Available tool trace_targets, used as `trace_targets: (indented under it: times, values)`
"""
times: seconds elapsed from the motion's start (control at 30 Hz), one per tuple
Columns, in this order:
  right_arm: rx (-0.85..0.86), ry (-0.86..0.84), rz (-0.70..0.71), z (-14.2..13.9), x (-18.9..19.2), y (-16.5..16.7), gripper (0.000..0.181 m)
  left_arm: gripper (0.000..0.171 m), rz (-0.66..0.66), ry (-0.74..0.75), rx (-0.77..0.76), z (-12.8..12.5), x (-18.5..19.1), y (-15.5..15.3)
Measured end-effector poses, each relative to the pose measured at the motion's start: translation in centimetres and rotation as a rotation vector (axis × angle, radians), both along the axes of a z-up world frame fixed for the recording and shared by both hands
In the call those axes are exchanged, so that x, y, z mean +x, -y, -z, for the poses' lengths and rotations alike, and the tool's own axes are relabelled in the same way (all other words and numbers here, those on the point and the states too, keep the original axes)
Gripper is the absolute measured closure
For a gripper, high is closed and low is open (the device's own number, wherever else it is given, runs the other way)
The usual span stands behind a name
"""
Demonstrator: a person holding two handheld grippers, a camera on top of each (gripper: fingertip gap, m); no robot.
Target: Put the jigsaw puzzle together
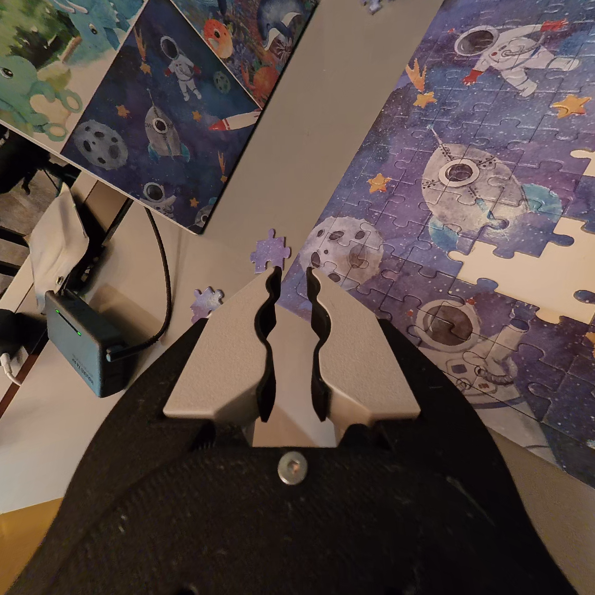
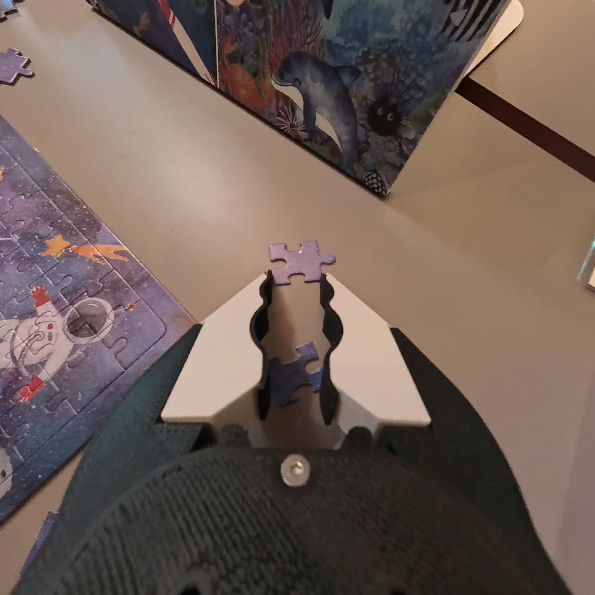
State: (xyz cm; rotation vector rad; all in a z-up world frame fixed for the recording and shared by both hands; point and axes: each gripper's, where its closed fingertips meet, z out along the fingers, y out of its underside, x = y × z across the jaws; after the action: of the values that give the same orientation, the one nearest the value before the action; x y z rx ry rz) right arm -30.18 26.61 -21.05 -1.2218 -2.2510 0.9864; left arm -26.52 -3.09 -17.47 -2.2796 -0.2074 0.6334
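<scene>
The space jigsaw puzzle [image 1: 467, 225] lies flat on the grey table, with cream gaps [image 1: 515, 267] on its right side. It also shows in the right wrist view [image 2: 64, 306]. My left gripper [image 1: 292, 270] is open and empty, its tips over the puzzle's near corner. A loose purple piece [image 1: 270, 251] lies just beyond its left fingertip, and another [image 1: 207, 301] lies to the left. My right gripper [image 2: 296, 277] is shut on a purple piece [image 2: 299, 260] held between its fingertips above bare table. A darker loose piece [image 2: 294, 373] lies on the table under its fingers.
The puzzle box [image 1: 161, 112] with space and sea pictures stands at the back [image 2: 338, 96]. A black device [image 1: 83, 347] with green lights and a cable sits at the left. More loose pieces [image 2: 13, 67] lie at the far left. The table edge [image 2: 531, 128] runs at the right.
</scene>
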Motion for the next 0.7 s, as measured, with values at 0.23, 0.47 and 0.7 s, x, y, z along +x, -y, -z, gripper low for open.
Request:
trace_targets:
  times: [0.23,0.47,0.7]
  values:
    - [0.031,-0.013,-0.051,-0.2,0.7,1.4,0.165,0.157,-0.001,-0.006,-0.001,-0.2,0.0,0.0]
    - [-0.019,-0.111,-0.028,-2.3,0.4,1.9,0.170,0.158,0.003,-0.002,-0.001,0.1,0.1,0.0]
    - [-0.018,-0.198,0.026,-4.3,-0.2,1.7,0.159,0.151,0.009,0.158,0.137,0.6,1.0,-2.6]
